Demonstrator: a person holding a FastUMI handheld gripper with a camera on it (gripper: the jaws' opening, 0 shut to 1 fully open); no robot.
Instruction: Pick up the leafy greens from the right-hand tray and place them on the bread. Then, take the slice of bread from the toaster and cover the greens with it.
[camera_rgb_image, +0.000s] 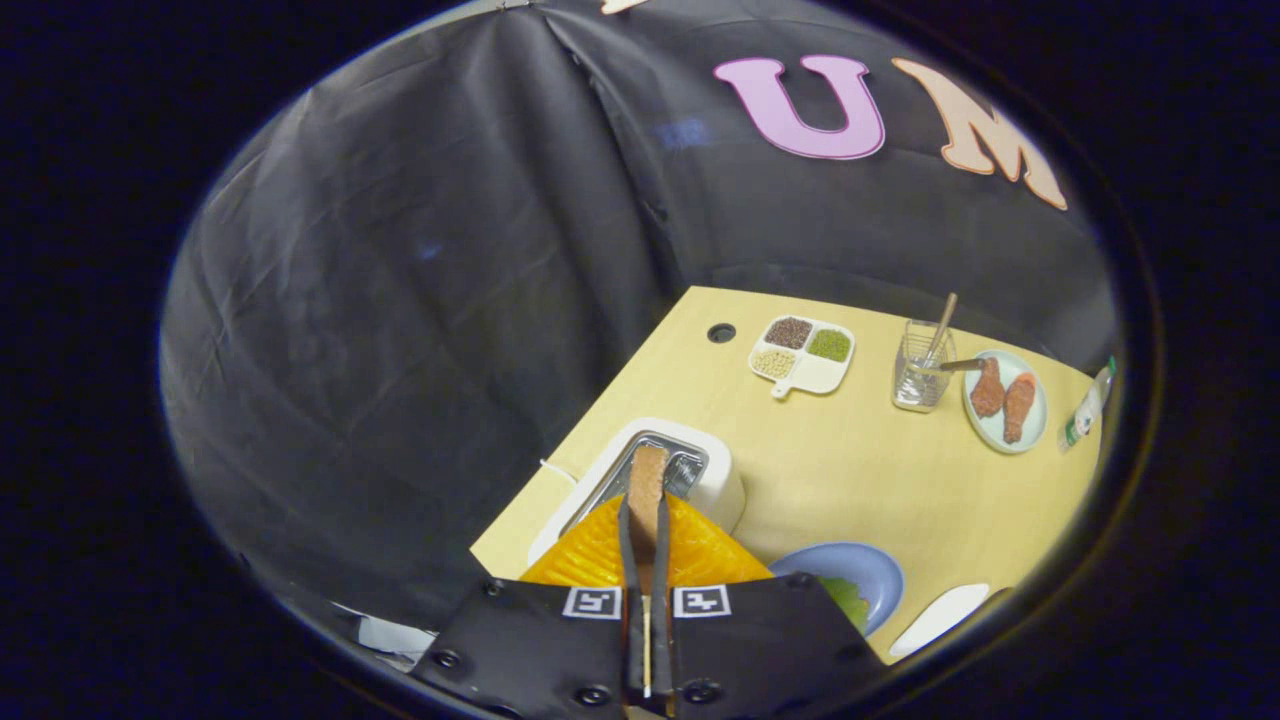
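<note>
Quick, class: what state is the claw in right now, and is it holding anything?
Claw: closed on the slice of bread, both fingers pressing its sides, directly over the toaster.

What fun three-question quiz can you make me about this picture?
1. True or false: the gripper is shut on the bread above the toaster.
2. What lies on the blue plate beside the fingers? A) greens B) soup C) an egg
3. Fill in: the far plate beside the glass holds two ______.

Key: 1 true, both fingers press the slice. 2 A. 3 drumsticks.
</note>
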